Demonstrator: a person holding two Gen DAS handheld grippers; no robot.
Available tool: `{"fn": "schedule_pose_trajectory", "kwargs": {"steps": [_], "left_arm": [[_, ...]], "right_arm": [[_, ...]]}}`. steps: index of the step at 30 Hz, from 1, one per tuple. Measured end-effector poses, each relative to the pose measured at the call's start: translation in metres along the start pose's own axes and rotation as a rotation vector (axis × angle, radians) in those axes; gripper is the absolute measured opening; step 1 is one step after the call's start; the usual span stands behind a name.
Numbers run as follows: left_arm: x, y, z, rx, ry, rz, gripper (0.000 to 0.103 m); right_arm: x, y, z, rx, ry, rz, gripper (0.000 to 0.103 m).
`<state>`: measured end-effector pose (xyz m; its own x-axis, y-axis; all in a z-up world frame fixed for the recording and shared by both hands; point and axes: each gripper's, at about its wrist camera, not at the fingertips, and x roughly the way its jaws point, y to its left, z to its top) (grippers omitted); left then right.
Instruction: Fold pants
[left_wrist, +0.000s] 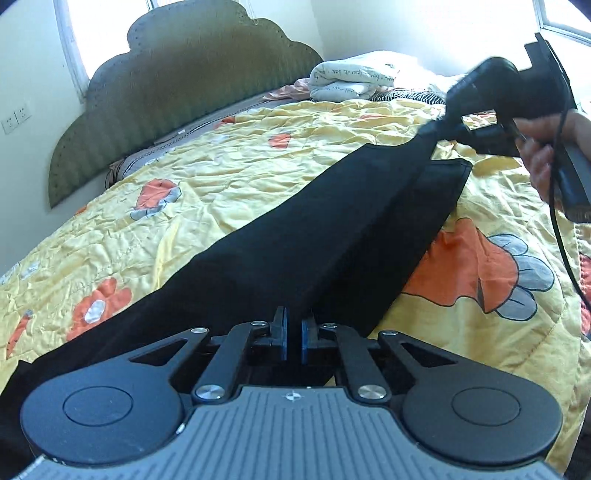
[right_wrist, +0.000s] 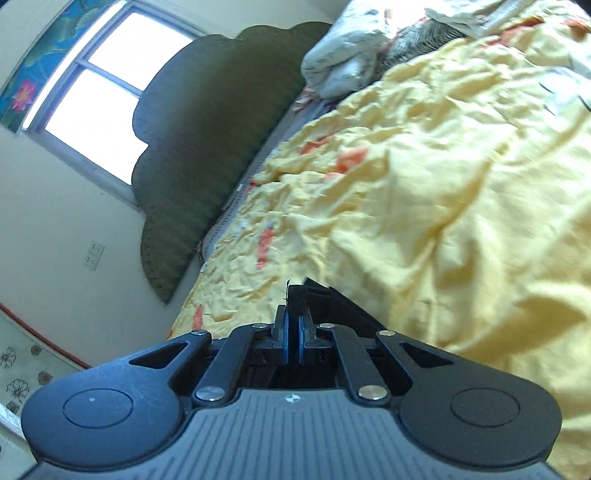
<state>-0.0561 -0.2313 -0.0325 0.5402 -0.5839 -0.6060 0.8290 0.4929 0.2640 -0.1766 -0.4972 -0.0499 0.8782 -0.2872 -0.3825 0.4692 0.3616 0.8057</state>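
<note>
Black pants (left_wrist: 303, 240) are stretched long across the yellow floral bedspread (left_wrist: 221, 177). My left gripper (left_wrist: 294, 334) is shut on the near end of the pants, the cloth pinched between its blue pads. The right gripper (left_wrist: 448, 122), held by a hand at the far right in the left wrist view, is shut on the far end and lifts one leg hem; the other leg's hem lies flat on the bed below it. In the right wrist view the right gripper (right_wrist: 294, 332) pinches a black hem (right_wrist: 317, 295) over the bedspread (right_wrist: 424, 203).
A green scalloped headboard (left_wrist: 177, 96) stands along the wall to the left. A white printed bundle of bedding (left_wrist: 351, 79) and a striped cloth (left_wrist: 410, 95) lie at the far end of the bed. A cable (left_wrist: 557, 206) hangs from the right gripper. A window (right_wrist: 96, 96) is beside the headboard.
</note>
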Motion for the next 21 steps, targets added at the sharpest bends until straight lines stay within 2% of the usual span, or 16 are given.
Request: {"fn": "schedule_pose_trajectory", "kwargs": {"steps": [7,12,13,17,19,21], "left_arm": [[-0.007,-0.008,-0.003,0.051,-0.009,0.0,0.009],[0.006,-0.012,-0.01,0.06,0.03,-0.007,0.01],[0.005,-0.012,-0.01,0.058,0.028,-0.011,0.022],[-0.006,-0.007,-0.006,0.048,0.015,-0.029,0.037],[-0.016,-0.003,-0.004,0.045,-0.003,-0.047,0.05],[-0.026,0.006,-0.002,0.022,-0.021,-0.059,0.059]], "right_arm": [[-0.021,-0.012,-0.011,-0.031,-0.031,-0.043,0.005],[-0.014,-0.014,-0.015,-0.112,0.004,-0.137,0.005],[-0.013,-0.012,-0.016,-0.132,0.01,-0.156,0.006],[-0.016,0.0,-0.018,-0.225,0.005,-0.214,0.011],[-0.026,0.009,-0.02,-0.279,-0.066,-0.279,0.025],[-0.036,0.024,-0.024,-0.361,-0.177,-0.369,0.027]]}}
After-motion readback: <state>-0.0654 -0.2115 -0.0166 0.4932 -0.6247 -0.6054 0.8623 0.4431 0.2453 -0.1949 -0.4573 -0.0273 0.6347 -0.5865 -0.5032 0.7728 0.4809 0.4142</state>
